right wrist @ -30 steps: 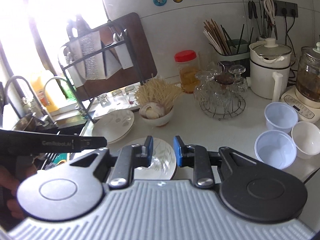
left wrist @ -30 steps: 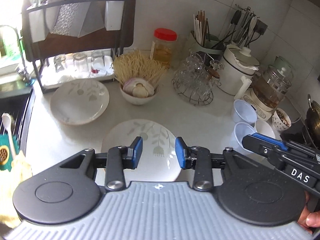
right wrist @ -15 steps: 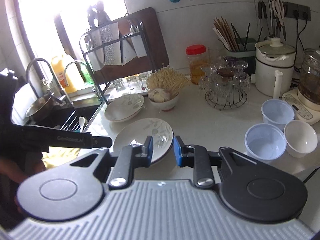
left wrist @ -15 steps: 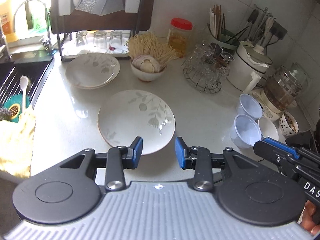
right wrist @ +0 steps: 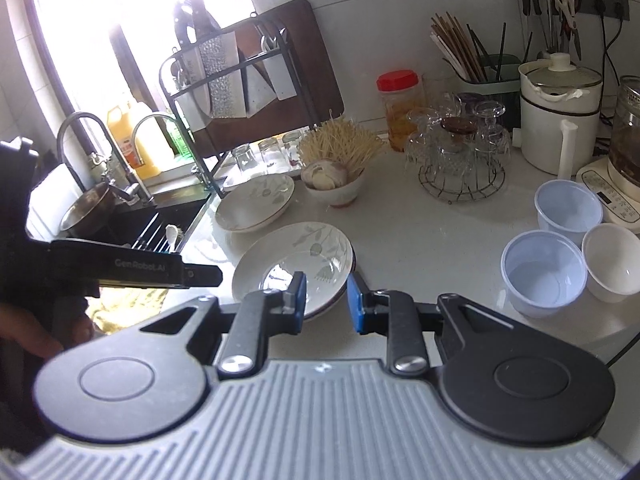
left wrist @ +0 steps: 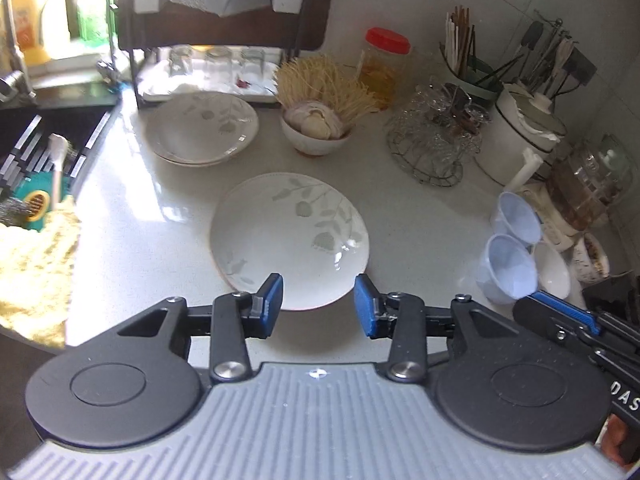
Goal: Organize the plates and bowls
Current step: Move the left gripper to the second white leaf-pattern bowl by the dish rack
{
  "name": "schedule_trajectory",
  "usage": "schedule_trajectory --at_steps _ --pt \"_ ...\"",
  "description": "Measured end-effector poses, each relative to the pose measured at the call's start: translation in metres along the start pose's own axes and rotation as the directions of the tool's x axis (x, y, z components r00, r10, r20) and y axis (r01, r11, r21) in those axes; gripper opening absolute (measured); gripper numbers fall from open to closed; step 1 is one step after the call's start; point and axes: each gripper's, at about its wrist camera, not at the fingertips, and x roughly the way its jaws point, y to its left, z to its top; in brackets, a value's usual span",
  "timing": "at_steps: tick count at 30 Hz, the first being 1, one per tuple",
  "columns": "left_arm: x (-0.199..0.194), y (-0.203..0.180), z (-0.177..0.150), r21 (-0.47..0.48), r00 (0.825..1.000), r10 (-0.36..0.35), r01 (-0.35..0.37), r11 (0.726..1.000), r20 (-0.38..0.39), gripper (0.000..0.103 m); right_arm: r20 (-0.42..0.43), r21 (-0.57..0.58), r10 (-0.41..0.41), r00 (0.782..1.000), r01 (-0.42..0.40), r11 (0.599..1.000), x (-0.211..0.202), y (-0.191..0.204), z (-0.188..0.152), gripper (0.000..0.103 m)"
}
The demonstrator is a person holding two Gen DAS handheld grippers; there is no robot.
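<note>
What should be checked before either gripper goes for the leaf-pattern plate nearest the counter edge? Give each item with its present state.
1. Left gripper empty, jaws apart: ok; they have just been opening, nothing between the pads.
2. Right gripper empty: ok; narrow gap, pads touch nothing.
3. Leaf-pattern plate free of other items: ok; nothing lies on it.
4. Near rim reachable: ok; it sits just beyond the left gripper's pads.
5. Stacked plates by the dish rack ready to take another: ok; top one looks bare.
6. Whether the right gripper's gap clears the plate rim: cannot tell.
</note>
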Motion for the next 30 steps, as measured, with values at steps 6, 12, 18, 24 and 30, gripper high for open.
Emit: schedule_trajectory --at_steps 6,12,18,24,30 --pt "0.02 0.02 0.032 0.038 1.0 -0.011 0.011 0.999 -0.021 0.051 0.009 0.017 -0.043 0.999 0.043 0.999 0.029 0.005 0.018 0.027" --pt "0.044 0.054 0.074 -0.004 0.999 -0.035 0.035 0.999 -0.023 0.055 -0.002 0.035 -0.033 0.999 0.033 0.999 0.071 0.018 0.039 0.027" --pt "0.067 0.09 0.113 -0.017 0.999 -0.035 0.035 0.999 -0.017 0.056 -0.011 0.041 -0.042 0.999 0.043 0.998 0.111 0.035 0.058 0.064" --pt "0.093 0.13 0.143 -0.029 0.999 -0.039 0.038 0.999 -0.015 0.057 -0.061 0.087 -0.077 0.995 0.082 0.993 0.155 0.041 0.073 0.066" --pt "0.121 0.168 0.165 -0.047 0.999 -0.029 0.027 0.999 -0.04 0.058 -0.115 0.145 -0.054 0.992 0.07 0.987 0.192 0.045 0.083 0.066"
